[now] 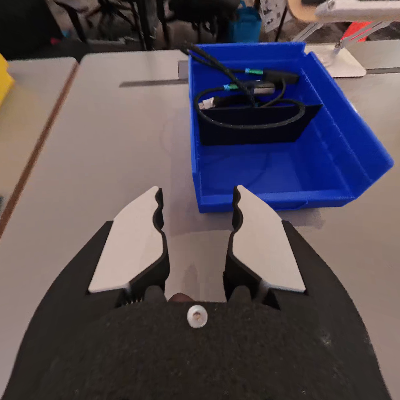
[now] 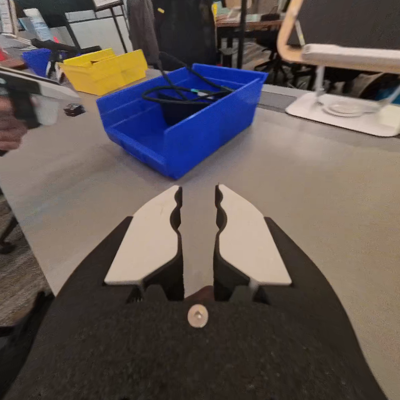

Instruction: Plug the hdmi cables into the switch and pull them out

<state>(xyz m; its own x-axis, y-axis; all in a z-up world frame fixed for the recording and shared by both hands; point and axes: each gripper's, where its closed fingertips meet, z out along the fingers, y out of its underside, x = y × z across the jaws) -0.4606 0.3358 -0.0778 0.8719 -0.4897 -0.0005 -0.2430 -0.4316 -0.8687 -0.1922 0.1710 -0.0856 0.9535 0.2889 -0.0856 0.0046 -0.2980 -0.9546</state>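
Black braided HDMI cables (image 1: 249,124) coiled in blue bin (image 1: 346,134)

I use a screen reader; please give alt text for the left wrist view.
An open, empty left gripper hovers over a grey table before a blue bin. Black cables lie in its far compartment.

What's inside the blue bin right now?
Behind the dark divider in the blue bin: coiled black cables and the switch. Near compartment empty. The floor under the cables is hidden.
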